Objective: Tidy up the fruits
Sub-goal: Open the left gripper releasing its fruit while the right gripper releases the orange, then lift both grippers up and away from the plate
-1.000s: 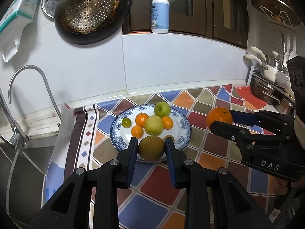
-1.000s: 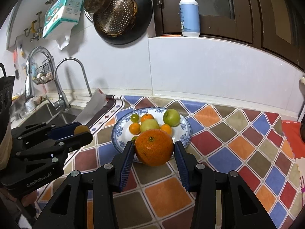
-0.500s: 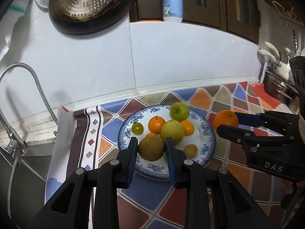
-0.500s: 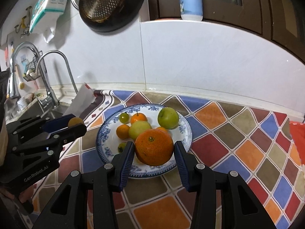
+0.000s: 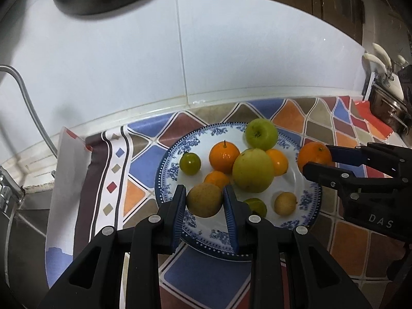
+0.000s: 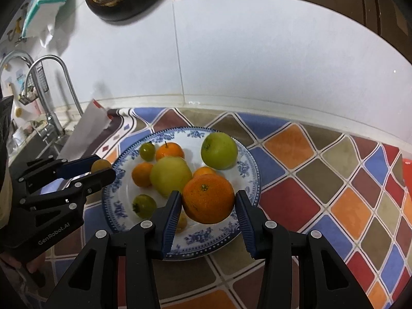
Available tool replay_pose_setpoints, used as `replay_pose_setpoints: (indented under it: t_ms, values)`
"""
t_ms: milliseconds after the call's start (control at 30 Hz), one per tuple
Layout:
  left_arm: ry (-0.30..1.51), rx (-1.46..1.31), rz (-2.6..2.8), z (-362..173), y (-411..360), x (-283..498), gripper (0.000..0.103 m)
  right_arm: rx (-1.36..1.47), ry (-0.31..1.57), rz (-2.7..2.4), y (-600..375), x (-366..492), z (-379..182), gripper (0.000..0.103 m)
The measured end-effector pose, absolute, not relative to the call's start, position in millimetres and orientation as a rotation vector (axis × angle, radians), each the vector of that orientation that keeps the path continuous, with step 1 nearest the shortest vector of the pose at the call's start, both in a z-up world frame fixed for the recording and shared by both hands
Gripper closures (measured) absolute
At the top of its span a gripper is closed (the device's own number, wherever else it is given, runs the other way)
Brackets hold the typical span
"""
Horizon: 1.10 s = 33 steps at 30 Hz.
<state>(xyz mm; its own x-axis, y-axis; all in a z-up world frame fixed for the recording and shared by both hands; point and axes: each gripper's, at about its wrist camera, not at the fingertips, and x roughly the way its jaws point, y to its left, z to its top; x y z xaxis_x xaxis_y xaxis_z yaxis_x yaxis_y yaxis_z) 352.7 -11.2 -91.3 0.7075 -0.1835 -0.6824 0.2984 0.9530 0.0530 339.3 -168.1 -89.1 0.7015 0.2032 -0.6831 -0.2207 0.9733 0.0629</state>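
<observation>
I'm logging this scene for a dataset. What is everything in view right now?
plate: 1, white with blue pattern, on the tablecloth
green apples: 2, on the plate
small oranges: 3, on the plate
small green fruits: 2, on the plate
small tan fruit: 1, plate front
tablecloth: 1, multicoloured diamonds, on the counter
faucet: 1, silver, left
brownish pear: 1, in left gripper
large orange: 1, in right gripper

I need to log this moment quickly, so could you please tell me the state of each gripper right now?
Left gripper: closed on the brownish-yellow fruit, over the plate.
Right gripper: closed on the large orange, over the plate.
</observation>
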Motion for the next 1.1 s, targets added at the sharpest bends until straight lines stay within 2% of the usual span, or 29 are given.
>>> replay_pose_setpoints:
  t_ms: [233, 300, 433, 533, 633, 767, 833, 900, 1100]
  values:
    - [0.759, 0.163, -0.272, -101.0, -12.7, 360.8, 0.073, -0.02, 0.781, 0.234, -170.3, 348.4, -99.3, 0.059]
    - [0.757, 0.16, -0.274, -99.1, -12.3, 360.2, 0.067, -0.02, 0.783, 0.231, -169.8, 349.6, -99.8, 0.059]
    - [0.735, 0.154, -0.268, -89.5, -10.8, 353.1, 0.066, -0.015, 0.776, 0.224, -170.5, 349.1, -95.3, 0.052]
    - [0.716, 0.144, -0.258, -78.6, -8.9, 343.5, 0.061, -0.027, 0.748, 0.218, -169.5, 341.5, -86.6, 0.052]
    - [0.691, 0.139, -0.238, -64.9, -6.3, 328.9, 0.056, -0.017, 0.73, 0.204, -170.6, 331.5, -77.3, 0.052]
    - [0.648, 0.143, -0.195, -48.8, -2.6, 307.5, 0.04, -0.004, 0.704, 0.178, -172.9, 311.1, -65.5, 0.044]
    - [0.632, 0.138, -0.178, -41.4, -0.4, 294.7, 0.037, -0.004, 0.691, 0.162, -173.5, 298.7, -60.1, 0.041]
    - [0.626, 0.134, -0.167, -36.4, 1.5, 283.7, 0.028, 0.001, 0.68, 0.141, -174.2, 284.8, -55.0, 0.037]
    - [0.609, 0.148, -0.18, -30.2, 6.4, 251.6, 0.021, 0.012, 0.651, 0.074, -174.2, 240.7, -43.9, 0.03]
